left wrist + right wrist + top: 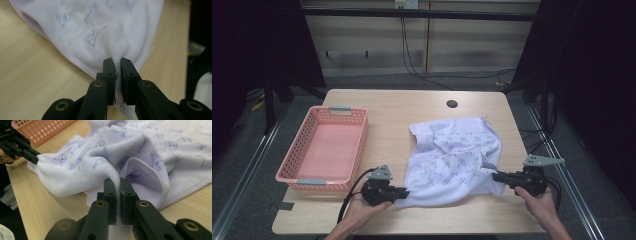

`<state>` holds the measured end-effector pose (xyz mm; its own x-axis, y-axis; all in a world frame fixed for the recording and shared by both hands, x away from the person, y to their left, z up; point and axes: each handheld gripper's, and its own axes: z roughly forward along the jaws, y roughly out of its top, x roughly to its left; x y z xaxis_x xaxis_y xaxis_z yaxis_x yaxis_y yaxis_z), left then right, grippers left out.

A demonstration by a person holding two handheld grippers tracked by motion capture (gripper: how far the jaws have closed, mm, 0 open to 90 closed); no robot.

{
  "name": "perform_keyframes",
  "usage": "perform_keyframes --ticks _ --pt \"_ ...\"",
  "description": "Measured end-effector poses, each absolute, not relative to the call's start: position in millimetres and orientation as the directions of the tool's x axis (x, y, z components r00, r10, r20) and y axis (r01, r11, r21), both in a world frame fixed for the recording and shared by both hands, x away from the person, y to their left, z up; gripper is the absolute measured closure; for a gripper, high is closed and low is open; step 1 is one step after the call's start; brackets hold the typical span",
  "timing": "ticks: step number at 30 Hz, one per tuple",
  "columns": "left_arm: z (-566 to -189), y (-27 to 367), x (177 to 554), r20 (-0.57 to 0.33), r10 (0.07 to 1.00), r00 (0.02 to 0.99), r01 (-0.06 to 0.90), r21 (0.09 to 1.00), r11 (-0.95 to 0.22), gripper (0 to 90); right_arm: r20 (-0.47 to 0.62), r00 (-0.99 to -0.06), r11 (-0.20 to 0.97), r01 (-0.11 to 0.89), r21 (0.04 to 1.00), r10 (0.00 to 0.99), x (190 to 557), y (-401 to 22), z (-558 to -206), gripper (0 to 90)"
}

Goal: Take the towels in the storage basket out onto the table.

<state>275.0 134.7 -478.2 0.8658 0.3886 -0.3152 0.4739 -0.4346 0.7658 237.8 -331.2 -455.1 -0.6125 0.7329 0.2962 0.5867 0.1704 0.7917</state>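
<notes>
A white towel [454, 160] printed with small blue figures lies crumpled on the right half of the wooden table. My left gripper [404, 192] pinches its near left corner; in the left gripper view the jaws [118, 65] are shut on a fold of the towel [100, 30]. My right gripper [496, 176] holds the near right corner, and in the right gripper view its jaws [118, 185] clamp a hemmed fold of the towel [150, 152]. The left gripper [33, 158] also appears far off in that view, gripping the cloth.
A pink plastic basket [299, 150] stands on the left part of the table, close to my left hand; its rim [45, 131] appears in the right gripper view. A round cable hole [452, 104] sits near the far table edge. Dark frames flank the table.
</notes>
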Motion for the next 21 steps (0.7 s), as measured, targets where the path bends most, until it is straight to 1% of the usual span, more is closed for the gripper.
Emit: perform_keyframes --ticks 3,7,13,14,15,16,19,21 --pt "-456 142 283 -0.31 0.404 0.861 0.463 0.806 -0.368 83.7 0.294 -0.611 0.148 0.567 0.81 0.735 242 -335 -441 85.9" --pt "-418 149 299 -0.316 0.409 0.856 0.443 0.855 -0.268 83.7 0.274 -0.621 0.118 0.514 0.85 0.734 255 -339 -409 86.0" --pt "-376 147 318 -0.28 0.406 0.87 0.395 0.888 -0.234 83.5 0.264 -0.628 0.081 0.465 0.882 0.732 276 -341 -368 86.0" --pt "-370 146 321 -0.271 0.419 0.867 0.39 0.892 -0.23 83.5 0.258 -0.632 0.081 0.455 0.887 0.731 280 -341 -362 86.0" --pt "-367 146 322 -0.267 0.422 0.867 0.386 0.894 -0.228 83.5 0.249 -0.633 0.082 0.446 0.891 0.733 284 -339 -356 86.0" --pt "-364 147 325 -0.283 0.42 0.862 0.395 0.895 -0.206 83.4 0.244 -0.634 0.083 0.441 0.894 0.733 286 -339 -352 86.0" --pt "-362 148 330 -0.283 0.436 0.854 0.402 0.892 -0.209 83.2 0.235 -0.638 0.083 0.427 0.9 0.733 294 -335 -339 86.0" --pt "-363 150 333 -0.297 0.438 0.848 0.409 0.893 -0.187 81.5 0.229 -0.636 0.089 0.427 0.9 0.736 299 -332 -334 85.5"
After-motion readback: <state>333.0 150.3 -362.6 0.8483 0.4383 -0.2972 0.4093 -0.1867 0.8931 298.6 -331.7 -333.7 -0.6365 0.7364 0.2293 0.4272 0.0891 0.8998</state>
